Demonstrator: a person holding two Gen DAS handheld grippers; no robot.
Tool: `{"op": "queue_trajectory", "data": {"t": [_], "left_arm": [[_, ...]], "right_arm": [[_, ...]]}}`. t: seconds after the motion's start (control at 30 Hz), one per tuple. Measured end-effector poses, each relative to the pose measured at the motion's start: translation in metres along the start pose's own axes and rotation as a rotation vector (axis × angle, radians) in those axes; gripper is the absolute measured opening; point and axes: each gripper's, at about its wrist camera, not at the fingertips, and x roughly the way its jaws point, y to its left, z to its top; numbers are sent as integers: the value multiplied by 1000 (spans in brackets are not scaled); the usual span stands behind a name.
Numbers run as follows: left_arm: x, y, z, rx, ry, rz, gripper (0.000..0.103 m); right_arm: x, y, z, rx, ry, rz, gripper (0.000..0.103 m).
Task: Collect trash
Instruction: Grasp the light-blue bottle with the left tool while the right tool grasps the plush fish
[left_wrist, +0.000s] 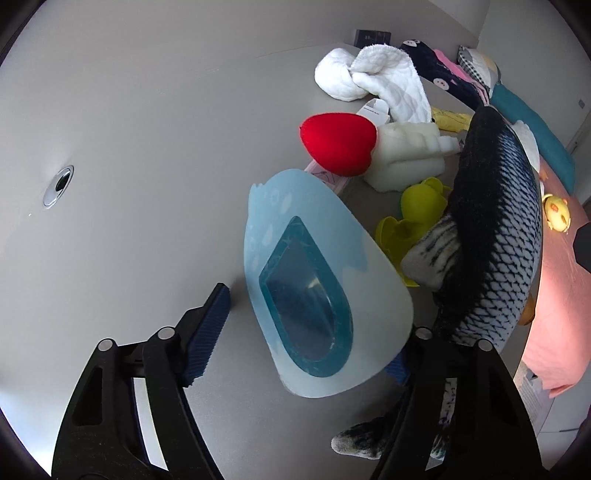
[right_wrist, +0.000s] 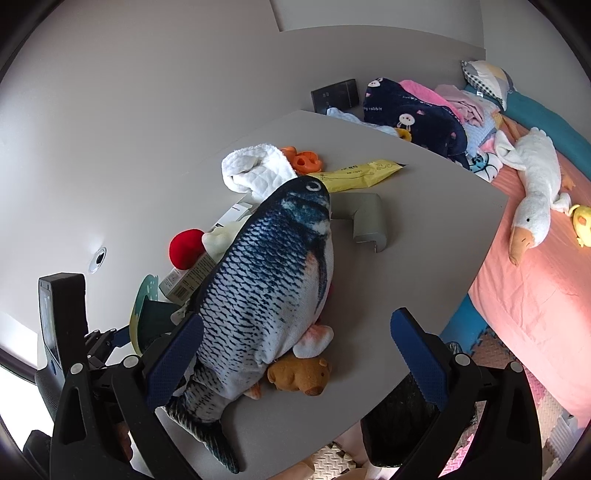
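My left gripper (left_wrist: 306, 328) is open with a pale blue packet with a dark clear window (left_wrist: 306, 280) standing between its fingers; I cannot tell if the fingers touch it. The packet's edge also shows in the right wrist view (right_wrist: 142, 314). My right gripper (right_wrist: 295, 354) is open and empty above a blue-grey plush fish (right_wrist: 266, 273), which also shows in the left wrist view (left_wrist: 491, 229). A yellow wrapper (right_wrist: 358, 173) and a small printed box (right_wrist: 188, 277) lie on the grey table (right_wrist: 424, 221).
On the table are a white towel (left_wrist: 376, 81), a red plush (left_wrist: 340, 142), white foam (left_wrist: 406, 155), yellow moulds (left_wrist: 417, 210), an orange mould (right_wrist: 303, 158), a grey corner piece (right_wrist: 364, 221) and a brown bear (right_wrist: 301, 373). A pink bed (right_wrist: 535, 295) with a plush goose (right_wrist: 532, 188) lies to the right.
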Motion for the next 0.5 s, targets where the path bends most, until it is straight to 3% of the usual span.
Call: {"op": "queue_trajectory", "data": {"t": [0.13,0.2,0.23,0.27,0.5], "left_arm": [[0,6,2,4,-7,-16,60],[2,5,4,12,3,-6,68],[3,6,5,7,11,-10,80],[3,7,5,1,12,-12,84],[7,3,8,30,-12,11,84]], "right_arm": [[9,2,5,5,15,17,101],[11,4,7,2,16,17,101],[11,5,7,-2,15,16,101],[12,6,8,-4,15,14,101],[26,5,16,-1,29,0,101]]}}
